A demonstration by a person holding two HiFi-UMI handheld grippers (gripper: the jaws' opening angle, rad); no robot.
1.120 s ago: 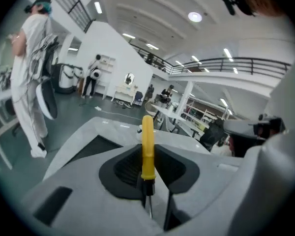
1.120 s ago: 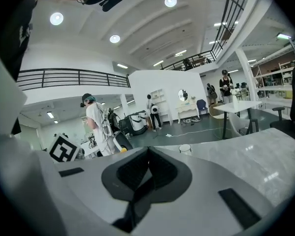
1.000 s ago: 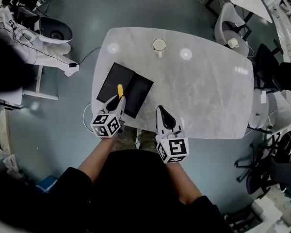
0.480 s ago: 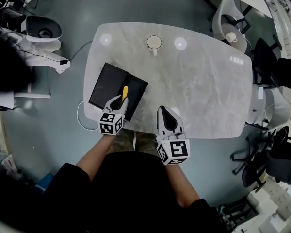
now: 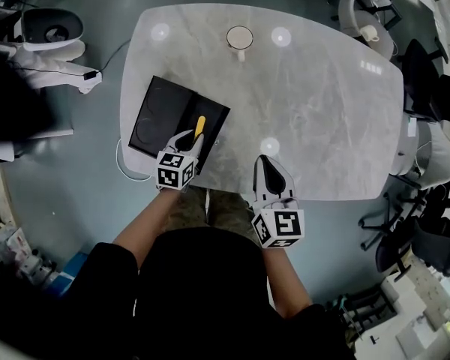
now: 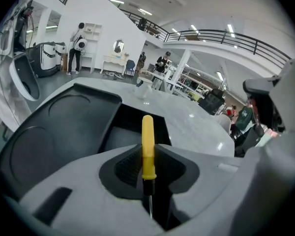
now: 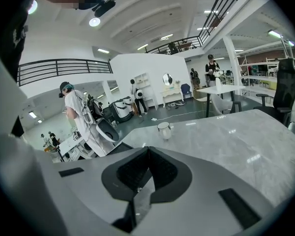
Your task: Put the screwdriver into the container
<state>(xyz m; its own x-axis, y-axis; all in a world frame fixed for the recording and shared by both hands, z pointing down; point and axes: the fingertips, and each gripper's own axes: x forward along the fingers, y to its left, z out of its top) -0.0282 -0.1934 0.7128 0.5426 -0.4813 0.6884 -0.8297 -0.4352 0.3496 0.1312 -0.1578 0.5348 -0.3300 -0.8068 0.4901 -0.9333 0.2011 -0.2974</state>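
My left gripper is shut on a screwdriver with a yellow handle. The handle sticks out ahead of the jaws and its thin metal shaft runs back between them. It hangs just over the near right part of the black container, a flat black tray with moulded recesses at the table's left front. My right gripper is shut with nothing in it, over the marble table near its front edge.
A white mug stands at the table's far middle. Chairs crowd the right side, and a white machine with cables stands on the floor at the left. People stand far off in the hall.
Both grippers have sunk toward the table. The left one has carried the screwdriver lower over the black tray, and the right one has shifted a little to the right.
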